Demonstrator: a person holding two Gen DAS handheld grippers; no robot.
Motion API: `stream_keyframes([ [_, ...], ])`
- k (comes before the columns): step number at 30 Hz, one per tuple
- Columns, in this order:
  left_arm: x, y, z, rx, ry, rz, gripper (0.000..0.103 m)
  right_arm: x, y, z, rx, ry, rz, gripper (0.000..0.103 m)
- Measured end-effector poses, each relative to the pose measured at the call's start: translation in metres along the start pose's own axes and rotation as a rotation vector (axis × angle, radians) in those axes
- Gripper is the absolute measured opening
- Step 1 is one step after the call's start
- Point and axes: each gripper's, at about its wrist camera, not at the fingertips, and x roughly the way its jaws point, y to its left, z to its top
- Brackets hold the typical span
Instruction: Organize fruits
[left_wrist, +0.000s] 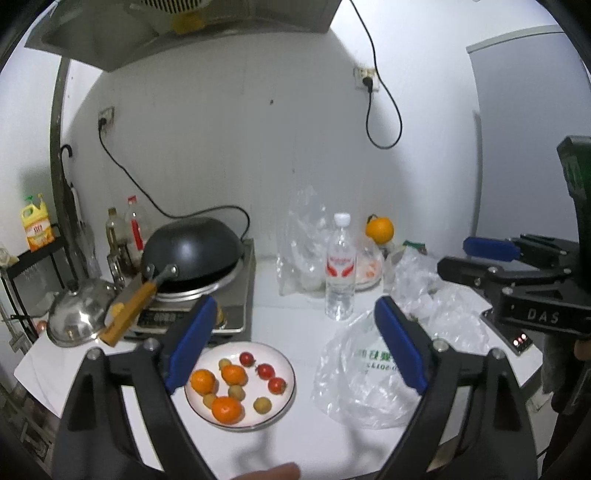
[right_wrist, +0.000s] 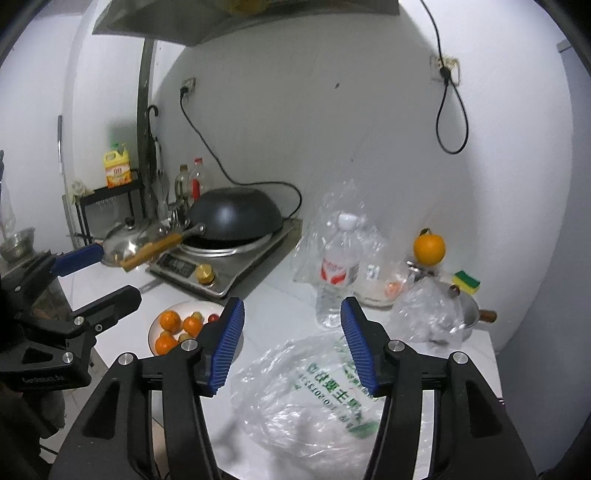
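A white plate (left_wrist: 284, 398) on the white counter holds three tangerines (left_wrist: 227, 409), three cherry tomatoes (left_wrist: 265, 371) and several small tan fruits (left_wrist: 262, 405). The plate also shows in the right wrist view (right_wrist: 153, 332). My left gripper (left_wrist: 295, 343) is open and empty, hovering above the plate and a clear printed plastic bag (left_wrist: 362, 384). My right gripper (right_wrist: 291, 343) is open and empty above the same bag (right_wrist: 314, 391). A lone orange (left_wrist: 379, 229) sits at the back right; it also shows in the right wrist view (right_wrist: 429, 248). The right gripper is seen at the left view's right edge (left_wrist: 480, 258).
A water bottle (left_wrist: 340, 269) and more clear bags (left_wrist: 303, 243) stand behind. An induction cooker (left_wrist: 236, 295) bears an upturned black wok (left_wrist: 192, 247); a steel lid (left_wrist: 79, 314) lies left. A small pot (right_wrist: 469, 317) and sponge (right_wrist: 466, 282) are at the right.
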Motion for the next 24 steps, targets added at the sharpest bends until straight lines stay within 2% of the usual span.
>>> stream_keyframes([
  [10,-0.021,-0.021,0.022,0.007,-0.08,0.027,0.088,-0.032,-0.013,0.011,-0.015,-0.078,-0.02,0.058],
  [24,-0.036,-0.033,0.044,0.002,-0.139,0.073,0.088,-0.054,-0.033,0.022,-0.013,-0.164,-0.025,0.061],
])
